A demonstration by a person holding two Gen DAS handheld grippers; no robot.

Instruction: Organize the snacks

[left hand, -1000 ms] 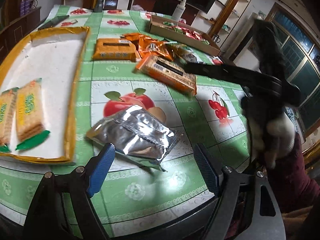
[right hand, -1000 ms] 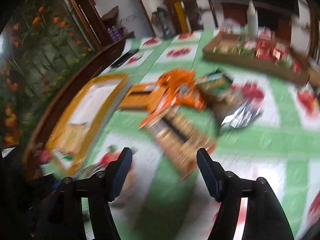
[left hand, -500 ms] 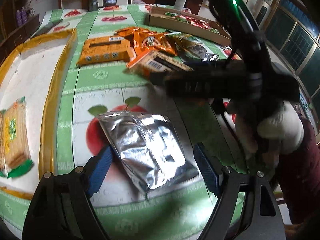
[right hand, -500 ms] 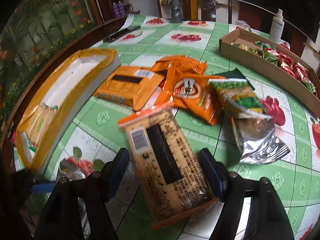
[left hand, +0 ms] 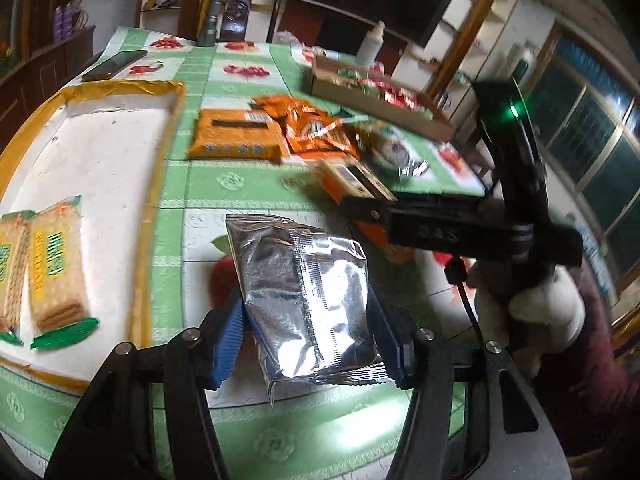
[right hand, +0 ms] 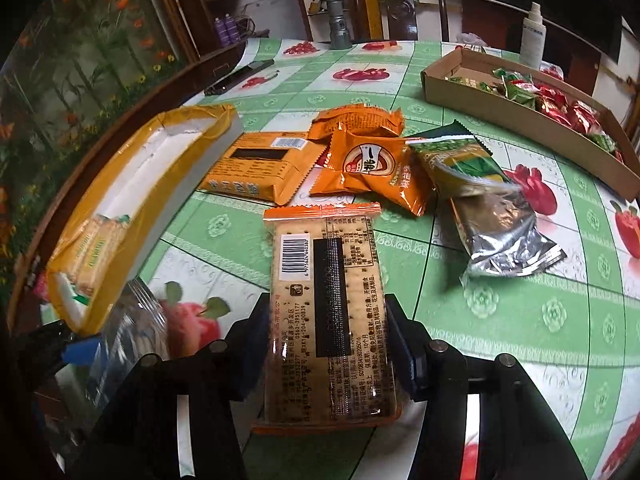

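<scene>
My left gripper point(left hand: 308, 344) is shut on a silver foil snack packet point(left hand: 304, 292), its blue pads pressing both sides. My right gripper point(right hand: 332, 344) is shut on an orange cracker pack point(right hand: 328, 312) with a barcode, held lengthwise between the fingers; the pack also shows in the left wrist view point(left hand: 352, 184) under the right gripper's black body. A yellow-rimmed white tray point(left hand: 160, 168) at the left holds two cracker packs point(left hand: 56, 264). Loose orange packets point(right hand: 372, 164), an orange box-shaped pack point(right hand: 260, 172) and a green-and-silver packet point(right hand: 480, 196) lie mid-table.
A long cardboard box point(right hand: 520, 112) of red and green sweets stands at the back right, a white bottle point(right hand: 534, 36) behind it. A phone point(right hand: 240, 76) and a grey flashlight point(right hand: 338, 20) lie at the far table edge. The round table has a green fruit-print cloth point(right hand: 500, 320).
Both grippers have closed: the left on the silver packet, the right on the orange cracker pack. Each moved forward over its packet.
</scene>
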